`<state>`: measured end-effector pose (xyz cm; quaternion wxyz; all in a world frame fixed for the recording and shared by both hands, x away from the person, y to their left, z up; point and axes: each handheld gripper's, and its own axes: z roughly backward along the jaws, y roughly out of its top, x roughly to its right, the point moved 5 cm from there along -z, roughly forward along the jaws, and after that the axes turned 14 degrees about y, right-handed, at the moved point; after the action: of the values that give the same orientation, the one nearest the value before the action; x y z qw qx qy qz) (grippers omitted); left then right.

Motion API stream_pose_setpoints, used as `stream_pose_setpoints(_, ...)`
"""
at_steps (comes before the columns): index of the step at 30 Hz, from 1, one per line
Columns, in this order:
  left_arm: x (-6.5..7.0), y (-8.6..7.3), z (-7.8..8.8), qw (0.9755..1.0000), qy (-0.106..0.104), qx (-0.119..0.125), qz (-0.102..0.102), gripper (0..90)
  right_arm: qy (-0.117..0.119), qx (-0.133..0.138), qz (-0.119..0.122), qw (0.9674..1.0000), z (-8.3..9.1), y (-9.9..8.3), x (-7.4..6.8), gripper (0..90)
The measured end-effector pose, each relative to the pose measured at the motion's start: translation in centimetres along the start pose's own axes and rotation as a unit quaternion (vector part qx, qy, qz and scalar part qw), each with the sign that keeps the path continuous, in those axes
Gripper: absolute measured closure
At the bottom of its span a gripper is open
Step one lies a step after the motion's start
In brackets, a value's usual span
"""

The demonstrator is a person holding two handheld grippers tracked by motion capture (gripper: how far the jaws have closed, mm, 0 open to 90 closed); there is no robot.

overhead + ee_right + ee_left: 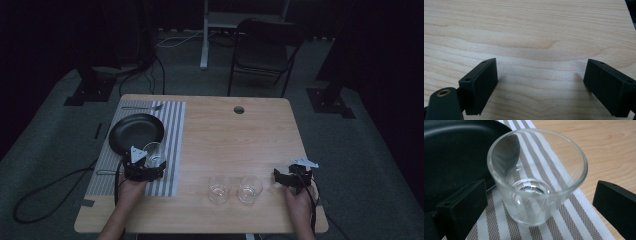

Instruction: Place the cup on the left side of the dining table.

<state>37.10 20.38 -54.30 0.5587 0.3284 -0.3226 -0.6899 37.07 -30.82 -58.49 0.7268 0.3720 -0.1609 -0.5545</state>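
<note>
A clear empty glass (536,177) stands upright on a striped placemat (564,220), right beside a black plate (454,157). My left gripper (537,192) is open, one jaw on each side of the glass with a gap on both sides. From above, that glass (155,152) sits at the plate's (136,132) near right edge, and the left gripper (147,167) is just behind it. Two more empty glasses (219,189) (250,188) stand side by side on the bare wood near the front. My right gripper (541,72) is open over bare tabletop, to the right of them (285,176).
A fork (142,107) lies at the far end of the placemat (172,125), and another utensil (102,172) lies at its left edge. The table (240,140) has a cable hole (239,109) near the back. A folding chair (262,50) stands beyond the table.
</note>
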Motion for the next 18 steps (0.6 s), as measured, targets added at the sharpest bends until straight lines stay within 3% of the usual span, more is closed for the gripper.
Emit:
stream_pose_setpoints(14, -1.8, -2.5, 1.6, 0.9992, 0.022, -0.032, -0.003, 0.2, 0.0, 0.0, -0.001, 1.0, 0.0, 0.0, 0.0, 11.6)
stream_pose_setpoints(18, -2.5, -3.0, 2.0, 0.9989, 0.029, -0.037, 0.004, 0.2, 0.0, 0.0, -0.001, 1.0, 0.0, 0.0, 0.0, 11.6)
